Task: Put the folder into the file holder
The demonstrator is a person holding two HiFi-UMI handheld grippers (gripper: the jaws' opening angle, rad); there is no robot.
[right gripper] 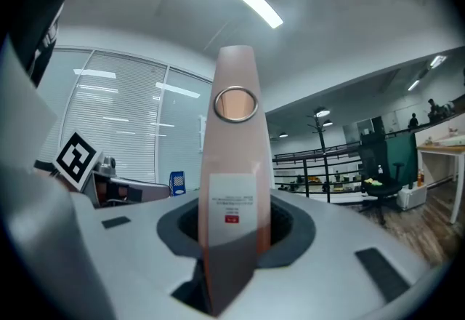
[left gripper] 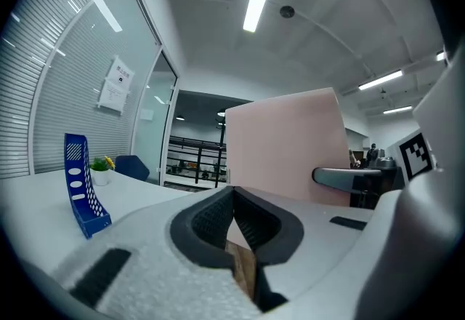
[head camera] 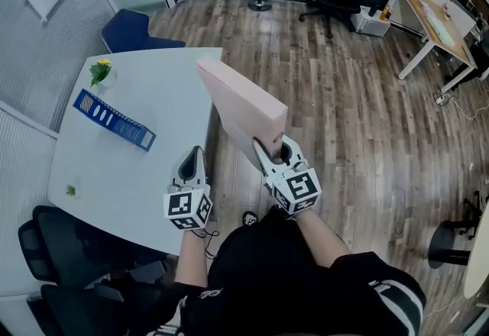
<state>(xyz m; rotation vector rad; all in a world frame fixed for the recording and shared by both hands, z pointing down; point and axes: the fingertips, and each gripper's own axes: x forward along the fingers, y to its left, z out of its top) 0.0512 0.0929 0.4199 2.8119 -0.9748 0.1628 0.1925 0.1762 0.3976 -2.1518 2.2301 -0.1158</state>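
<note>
We held the pink lever-arch folder (head camera: 244, 109) by its spine between the fingers of our right gripper (head camera: 273, 153), raised in the air over the wooden floor (head camera: 344, 136) just beside the white bench (head camera: 164, 90). The fingers of our left gripper (head camera: 195, 153) were clenched together on nothing. The blue perforated file holder (head camera: 114, 121) sat on the bench near a small potted plant (head camera: 100, 69), well apart from the folder.

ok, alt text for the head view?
Right gripper holds a pink folder over the floor, beside a white table. Left gripper, fingers together and empty, hovers at the table's edge; a blue file holder sits on the table.
</note>
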